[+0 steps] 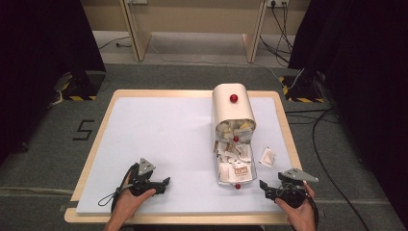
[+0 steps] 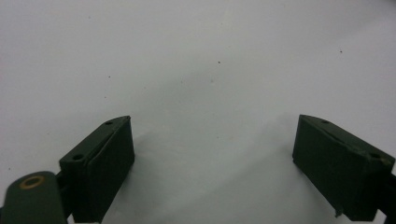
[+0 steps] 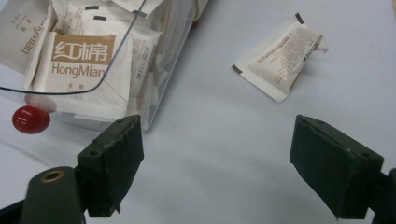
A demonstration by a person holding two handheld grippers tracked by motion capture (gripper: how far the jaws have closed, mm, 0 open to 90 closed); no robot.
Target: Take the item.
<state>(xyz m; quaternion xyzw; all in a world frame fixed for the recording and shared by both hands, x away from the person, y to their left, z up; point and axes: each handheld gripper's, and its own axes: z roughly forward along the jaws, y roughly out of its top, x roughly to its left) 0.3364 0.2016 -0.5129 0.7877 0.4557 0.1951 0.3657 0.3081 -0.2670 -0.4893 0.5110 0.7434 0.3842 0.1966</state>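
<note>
White paper sachet (image 3: 279, 60) is lying loose on the pale counter (image 1: 159, 144), just right of the clear dispenser tray (image 1: 235, 168) crammed with others like it. We are judging it light, flat, crinkly and soft-filled, best pinched across its sealed edge. Our right gripper (image 3: 212, 163) is hovering near it, jaws wide and empty; our left gripper (image 2: 212, 163) is resting wide over bare counter.

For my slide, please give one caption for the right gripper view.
Open right claw faces a loose sachet beside a clear box of sachets.
</note>
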